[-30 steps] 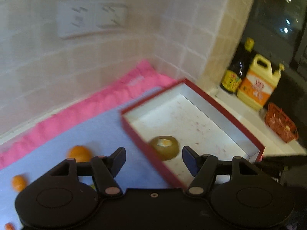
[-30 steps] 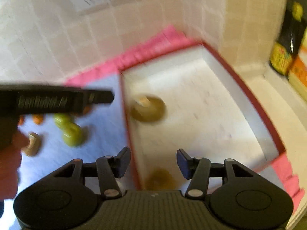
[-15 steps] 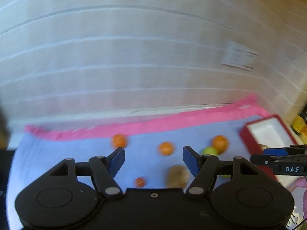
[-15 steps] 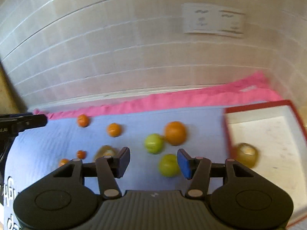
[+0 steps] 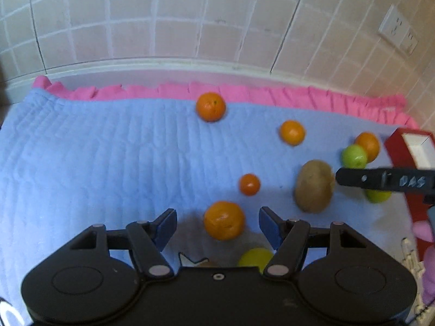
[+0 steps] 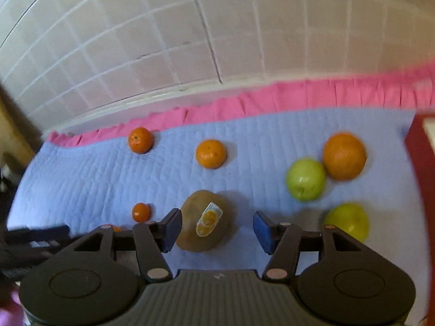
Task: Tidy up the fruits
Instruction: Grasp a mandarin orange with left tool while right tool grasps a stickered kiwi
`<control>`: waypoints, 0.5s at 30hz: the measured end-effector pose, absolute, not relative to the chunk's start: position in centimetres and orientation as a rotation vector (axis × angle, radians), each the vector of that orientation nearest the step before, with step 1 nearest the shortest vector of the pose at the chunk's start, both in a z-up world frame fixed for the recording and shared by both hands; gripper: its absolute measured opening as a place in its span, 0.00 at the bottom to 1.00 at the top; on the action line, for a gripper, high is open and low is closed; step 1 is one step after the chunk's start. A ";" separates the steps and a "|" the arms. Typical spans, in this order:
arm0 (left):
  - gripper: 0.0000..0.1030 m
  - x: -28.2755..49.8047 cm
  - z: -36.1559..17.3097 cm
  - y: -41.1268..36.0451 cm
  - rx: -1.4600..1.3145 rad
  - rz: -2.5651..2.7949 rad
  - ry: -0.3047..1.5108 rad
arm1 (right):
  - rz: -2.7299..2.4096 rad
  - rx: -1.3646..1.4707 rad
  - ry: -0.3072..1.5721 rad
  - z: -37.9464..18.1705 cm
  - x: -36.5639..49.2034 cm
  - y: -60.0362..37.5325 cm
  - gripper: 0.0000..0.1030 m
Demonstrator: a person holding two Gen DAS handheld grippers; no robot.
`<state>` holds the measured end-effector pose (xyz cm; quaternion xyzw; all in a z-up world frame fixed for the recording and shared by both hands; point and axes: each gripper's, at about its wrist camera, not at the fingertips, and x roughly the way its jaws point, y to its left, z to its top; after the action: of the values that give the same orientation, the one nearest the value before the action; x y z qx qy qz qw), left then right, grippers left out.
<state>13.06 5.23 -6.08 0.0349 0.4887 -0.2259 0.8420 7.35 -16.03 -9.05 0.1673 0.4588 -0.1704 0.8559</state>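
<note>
Oranges [image 6: 210, 154], green apples [image 6: 305, 179], brown stickered kiwi [image 6: 205, 221] scattered on blue mat, red box [image 5: 407, 149] at right edge

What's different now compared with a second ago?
Both grippers swung left, away from the red box, to the loose fruit on the blue mat. The left gripper now frames an orange; the right gripper frames the brown fruit. Both jaws remain open, nothing grasped.
</note>
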 end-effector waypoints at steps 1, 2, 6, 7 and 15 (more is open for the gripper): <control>0.77 13.3 -6.6 5.1 0.083 -0.479 1.038 | -0.365 0.376 0.965 -9.4 7.4 -16.2 0.61; 0.77 13.4 -6.9 4.9 0.088 -0.483 1.045 | -0.371 0.386 0.967 -9.6 7.6 -16.3 0.63; 0.77 14.2 -7.8 4.3 0.108 -0.496 1.059 | -0.385 0.406 0.997 -10.5 8.4 -16.2 0.66; 0.77 14.3 -8.1 4.1 0.116 -0.500 1.063 | -0.391 0.412 1.011 -10.9 8.7 -16.3 0.67; 0.55 14.5 -9.5 2.9 0.180 -0.492 1.081 | -0.397 0.422 1.084 -13.0 10.5 -15.9 0.64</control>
<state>14.51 2.94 -9.48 0.0847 0.5087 -0.2316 0.8249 10.55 -15.94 -13.05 0.1978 0.5085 -0.1864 0.8170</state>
